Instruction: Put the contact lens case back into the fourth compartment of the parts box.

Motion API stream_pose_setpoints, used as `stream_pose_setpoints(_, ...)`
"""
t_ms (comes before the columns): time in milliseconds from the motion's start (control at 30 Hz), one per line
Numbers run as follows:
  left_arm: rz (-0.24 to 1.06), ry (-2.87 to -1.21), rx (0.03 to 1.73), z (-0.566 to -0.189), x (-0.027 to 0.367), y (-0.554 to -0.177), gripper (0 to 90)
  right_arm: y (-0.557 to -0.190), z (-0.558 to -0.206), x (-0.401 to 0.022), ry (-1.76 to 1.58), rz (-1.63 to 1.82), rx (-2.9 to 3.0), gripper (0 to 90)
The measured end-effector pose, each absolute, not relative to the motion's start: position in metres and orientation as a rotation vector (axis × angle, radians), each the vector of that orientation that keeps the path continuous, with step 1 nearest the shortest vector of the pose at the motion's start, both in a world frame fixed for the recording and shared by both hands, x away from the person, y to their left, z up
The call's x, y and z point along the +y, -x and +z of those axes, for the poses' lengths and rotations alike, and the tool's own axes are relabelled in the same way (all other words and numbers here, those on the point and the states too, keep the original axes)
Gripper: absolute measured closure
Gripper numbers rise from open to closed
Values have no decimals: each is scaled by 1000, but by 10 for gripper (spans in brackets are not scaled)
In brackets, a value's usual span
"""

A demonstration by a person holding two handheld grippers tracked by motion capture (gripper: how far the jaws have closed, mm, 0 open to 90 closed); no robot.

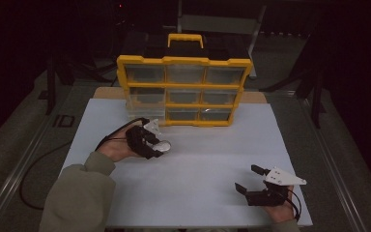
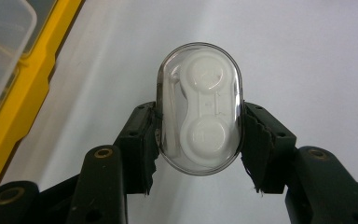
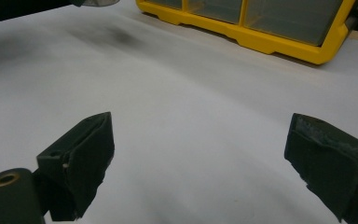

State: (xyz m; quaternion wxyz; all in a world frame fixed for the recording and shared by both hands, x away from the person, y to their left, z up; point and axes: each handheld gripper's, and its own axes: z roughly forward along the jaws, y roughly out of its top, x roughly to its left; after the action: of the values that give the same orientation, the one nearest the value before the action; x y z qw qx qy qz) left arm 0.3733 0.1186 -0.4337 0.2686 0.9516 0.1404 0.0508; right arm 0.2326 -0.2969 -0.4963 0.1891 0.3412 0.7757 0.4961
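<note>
A clear oval case holding a white contact-lens holder point(image 2: 199, 109) sits between the two jaws of my left gripper point(image 2: 198, 140), which is shut on its sides. In the high view that gripper point(image 1: 160, 146) hovers over the white board, left of centre, with the pale case point(image 1: 163, 145) at its tip. My right gripper point(image 1: 249, 179) rests near the front right of the board, open, nothing between its jaws. Its black pads point(image 3: 86, 154) stand wide apart over bare white surface.
A yellow organizer box point(image 1: 183, 89) with clear drawers stands at the back of the white board point(image 1: 198, 159); its yellow edge point(image 2: 23, 98) lies just left of the held case and across the top of the right gripper view point(image 3: 261, 39). Dark floor surrounds the table.
</note>
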Motion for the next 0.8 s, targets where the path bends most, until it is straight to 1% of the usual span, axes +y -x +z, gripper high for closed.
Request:
stream_pose_setpoints(267, 139, -2528, 360, -419, 127, -371, 498, -233, -496, -297, -960, 1396, 2181, 78)
stream_pose_setpoints(800, 177, -2534, 332, -396, 132, -371, 499, -233, -496, -297, -963, 1398, 2179, 78)
